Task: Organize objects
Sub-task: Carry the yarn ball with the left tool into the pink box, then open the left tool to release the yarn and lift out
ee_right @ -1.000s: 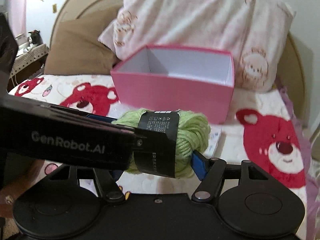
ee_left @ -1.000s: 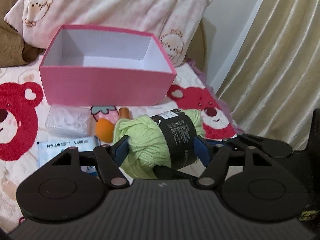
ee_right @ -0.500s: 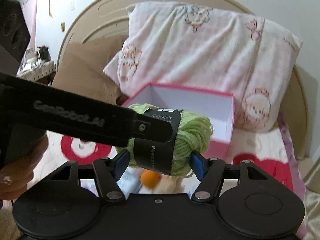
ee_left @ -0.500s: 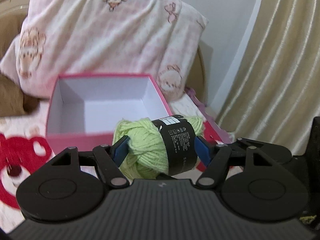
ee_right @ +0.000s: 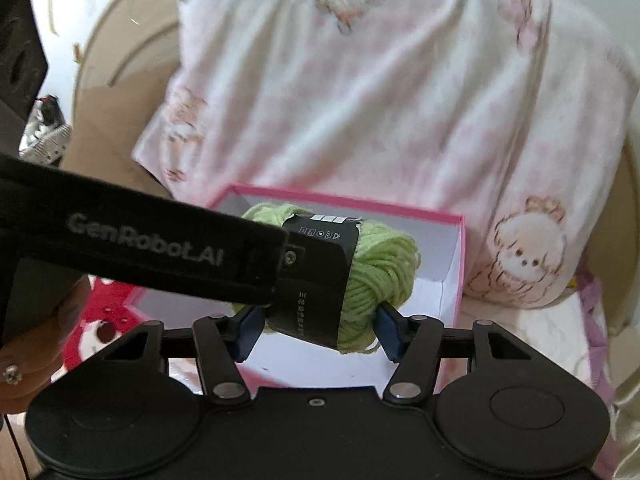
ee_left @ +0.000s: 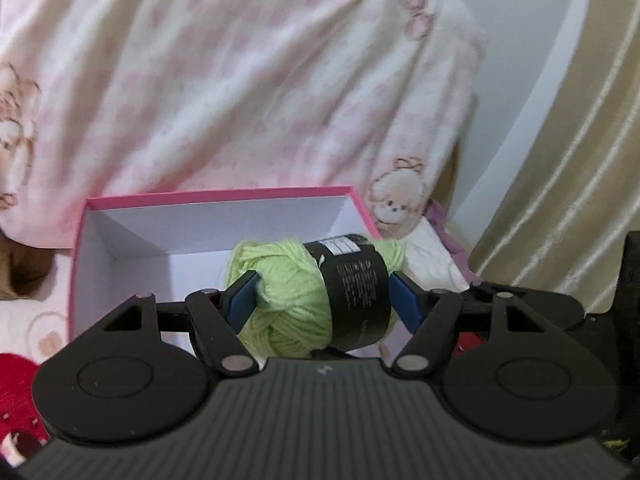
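Note:
A light green yarn ball (ee_left: 292, 300) with a black paper label is gripped from both sides at once. My left gripper (ee_left: 322, 298) is shut on its ends, and my right gripper (ee_right: 316, 330) is shut on it from the other side; the yarn also shows in the right wrist view (ee_right: 376, 276). The yarn hangs above the open pink box (ee_left: 224, 196) with a white inside, over its right half. The box also shows in the right wrist view (ee_right: 460, 256). The left gripper's black body crosses the right wrist view and hides the yarn's left end.
A large pink-and-white pillow (ee_left: 240, 80) leans behind the box. A brown cushion (ee_right: 104, 148) lies at the left. Beige curtains (ee_left: 580, 160) hang at the right. The bedsheet with red bears (ee_right: 104, 320) lies around the box.
Both grippers have carried the yarn up and forward, from the bedsheet in front of the box to above the box's open inside. The small items on the sheet have dropped out of view.

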The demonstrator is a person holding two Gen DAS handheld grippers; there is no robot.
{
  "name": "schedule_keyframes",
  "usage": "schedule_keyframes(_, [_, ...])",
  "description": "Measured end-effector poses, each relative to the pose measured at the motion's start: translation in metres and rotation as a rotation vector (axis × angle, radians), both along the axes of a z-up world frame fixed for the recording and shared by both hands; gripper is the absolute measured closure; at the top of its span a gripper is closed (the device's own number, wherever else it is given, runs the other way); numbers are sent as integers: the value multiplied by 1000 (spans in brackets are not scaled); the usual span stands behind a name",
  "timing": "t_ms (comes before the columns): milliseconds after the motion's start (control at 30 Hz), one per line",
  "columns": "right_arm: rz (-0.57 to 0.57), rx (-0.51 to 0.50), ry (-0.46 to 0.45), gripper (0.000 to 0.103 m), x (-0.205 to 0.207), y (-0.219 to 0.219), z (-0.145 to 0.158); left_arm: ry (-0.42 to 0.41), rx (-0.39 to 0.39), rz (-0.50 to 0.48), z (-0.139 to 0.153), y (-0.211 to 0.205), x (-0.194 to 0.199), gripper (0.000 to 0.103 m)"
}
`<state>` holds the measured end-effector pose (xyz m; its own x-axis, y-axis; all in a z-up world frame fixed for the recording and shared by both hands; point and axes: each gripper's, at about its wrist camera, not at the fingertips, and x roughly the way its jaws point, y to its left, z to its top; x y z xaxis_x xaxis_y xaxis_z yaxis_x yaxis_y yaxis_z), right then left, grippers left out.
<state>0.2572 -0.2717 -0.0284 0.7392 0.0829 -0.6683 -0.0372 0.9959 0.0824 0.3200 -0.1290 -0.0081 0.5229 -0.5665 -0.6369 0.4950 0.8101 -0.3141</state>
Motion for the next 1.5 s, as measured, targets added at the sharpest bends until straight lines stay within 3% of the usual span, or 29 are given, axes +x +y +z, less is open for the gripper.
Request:
schedule_keyframes(67, [3, -16, 44, 40, 18, -3, -11, 34, 5, -1, -14, -7, 21, 35])
schedule_keyframes(200, [-8, -48, 131, 40, 54, -9, -31, 80, 85, -10, -41, -25, 51, 35])
schedule_keyframes(333, [-21, -92, 194, 41, 81, -15, -49, 142, 68, 15, -62, -30, 74, 35])
schedule_keyframes(567, [0, -227, 172, 43, 89, -4, -60, 158, 83, 44, -79, -34, 83, 35])
schedule_keyframes(700, [19, -219, 161, 43, 84, -7, -63, 202, 110, 104, -88, -31, 85, 34])
schedule_keyframes(733, [27, -207, 154, 43, 81, -9, -63, 212, 102, 108, -90, -31, 86, 36])
schedule_keyframes(833, [111, -139, 125, 41, 67, -16, -60, 230, 74, 68, -94, -36, 88, 54])
schedule_keyframes(933, [174, -158, 100, 38, 54, -16, -59, 167, 96, 36, -94, -51, 83, 59])
schedule_keyframes(1000, [200, -187, 114, 50, 50, -11, -62, 117, 99, 20, -91, -61, 81, 65])
schedule_keyframes(1067, [204, -213, 132, 68, 50, -9, -68, 86, 103, 27, -88, -66, 81, 65])
schedule_keyframes(1200, [160, -250, 144, 85, 53, -7, -80, 126, 84, 42, -95, -63, 90, 65])
schedule_keyframes(1300, [129, -266, 133, 87, 54, -2, -85, 170, 48, 71, -98, -55, 94, 60])
schedule_keyframes(1433, [98, -201, 128, 85, 46, 2, -84, 243, -16, 113, -91, -39, 95, 53])
schedule_keyframes(1500, [90, -173, 130, 83, 39, 4, -81, 236, 4, 108, -83, -36, 89, 51])
